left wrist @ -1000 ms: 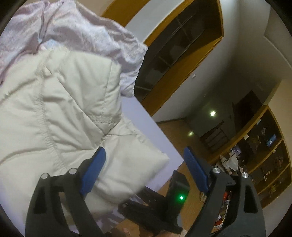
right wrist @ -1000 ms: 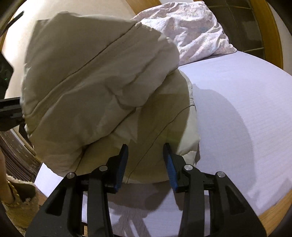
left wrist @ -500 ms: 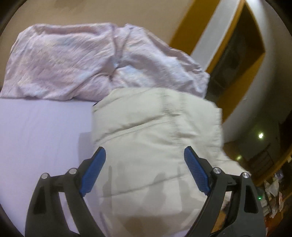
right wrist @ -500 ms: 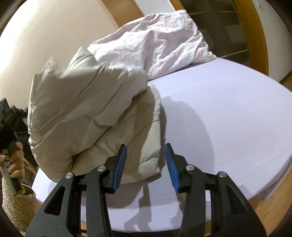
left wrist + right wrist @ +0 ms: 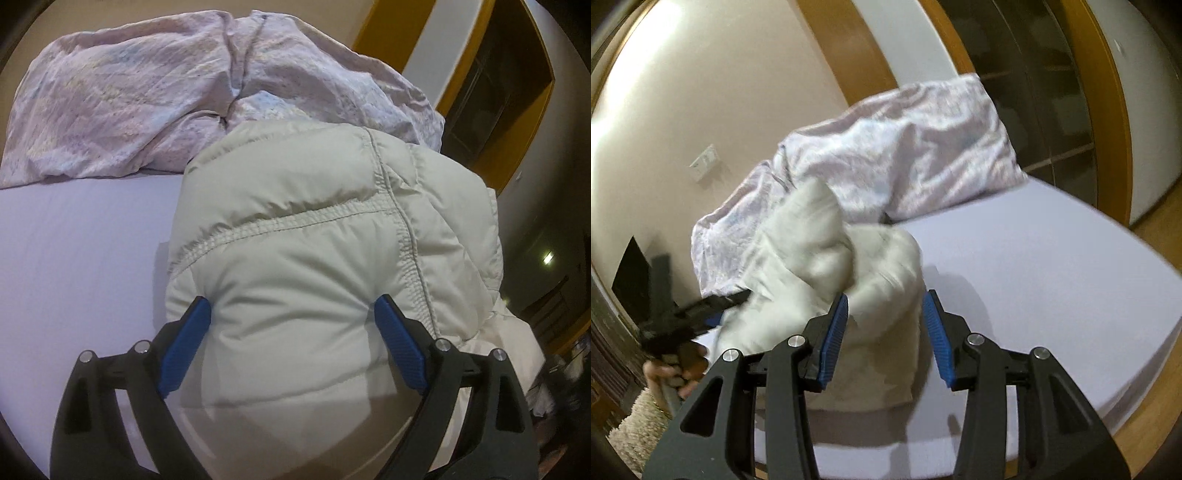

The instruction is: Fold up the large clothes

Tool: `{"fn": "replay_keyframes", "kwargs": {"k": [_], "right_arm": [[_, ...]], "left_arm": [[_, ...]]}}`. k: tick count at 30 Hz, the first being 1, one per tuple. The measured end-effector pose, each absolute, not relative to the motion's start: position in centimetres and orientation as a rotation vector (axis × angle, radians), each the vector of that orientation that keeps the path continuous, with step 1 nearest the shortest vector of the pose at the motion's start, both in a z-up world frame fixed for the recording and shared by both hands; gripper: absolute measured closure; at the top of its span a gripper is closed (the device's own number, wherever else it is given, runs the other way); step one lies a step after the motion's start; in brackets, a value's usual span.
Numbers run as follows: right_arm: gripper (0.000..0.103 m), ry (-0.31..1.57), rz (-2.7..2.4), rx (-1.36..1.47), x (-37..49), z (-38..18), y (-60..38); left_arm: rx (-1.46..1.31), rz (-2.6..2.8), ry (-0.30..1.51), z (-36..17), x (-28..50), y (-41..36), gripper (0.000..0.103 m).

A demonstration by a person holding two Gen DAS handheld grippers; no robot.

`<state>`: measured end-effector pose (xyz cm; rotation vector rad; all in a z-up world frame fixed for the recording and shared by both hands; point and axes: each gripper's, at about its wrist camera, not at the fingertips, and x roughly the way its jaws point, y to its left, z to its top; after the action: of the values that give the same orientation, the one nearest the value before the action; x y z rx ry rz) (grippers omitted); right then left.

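Cream puffer jacket (image 5: 314, 258) now bulges into left gripper (image 5: 291, 325) (jaws opening); right gripper (image 5: 884, 328) half-open, empty.

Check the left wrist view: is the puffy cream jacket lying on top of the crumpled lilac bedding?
No, the cream jacket rests on the bare lilac sheet, with the crumpled bedding heaped behind it.

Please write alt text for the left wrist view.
A puffy cream jacket lies folded on a lilac bed sheet, bulging between the left claw, whose jaws are opening. A crumpled pale duvet lies behind it.
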<state>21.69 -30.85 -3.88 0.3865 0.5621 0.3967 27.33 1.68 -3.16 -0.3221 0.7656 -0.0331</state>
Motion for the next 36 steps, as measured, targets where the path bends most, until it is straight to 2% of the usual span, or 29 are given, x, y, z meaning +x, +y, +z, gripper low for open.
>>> {"fn": "replay_keyframes", "kwargs": {"k": [6,10,15,23,29,36], "right_arm": [[0.058,0.517,0.475,0.237,22.2,1.3,-27.3],[0.058,0.594,0.551,0.134,24.2,2.8,-23.3],[0.058,0.715,0.575,0.055,28.1,2.2,-19.1],[0.058,0.752,0.512,0.001,32.1,1.5,-17.0],[0.059,0.791,0.439,-0.081,34.2,-2.1,-16.3],[0.058,0.853,0.471,-0.010,36.3,-5.9,-17.7]], "left_arm": [[-0.294,-0.026,0.764,-3.5,28.0,0.2,0.010],[-0.293,-0.026,0.766,-3.7,28.1,0.0,0.010],[-0.298,-0.026,0.763,-3.8,28.1,-0.1,0.009],[-0.303,-0.034,0.762,-3.8,28.1,-0.1,0.009],[-0.303,-0.052,0.755,-3.8,28.1,-0.3,0.008],[-0.263,-0.073,0.735,-4.0,28.4,-1.3,0.007]]}}
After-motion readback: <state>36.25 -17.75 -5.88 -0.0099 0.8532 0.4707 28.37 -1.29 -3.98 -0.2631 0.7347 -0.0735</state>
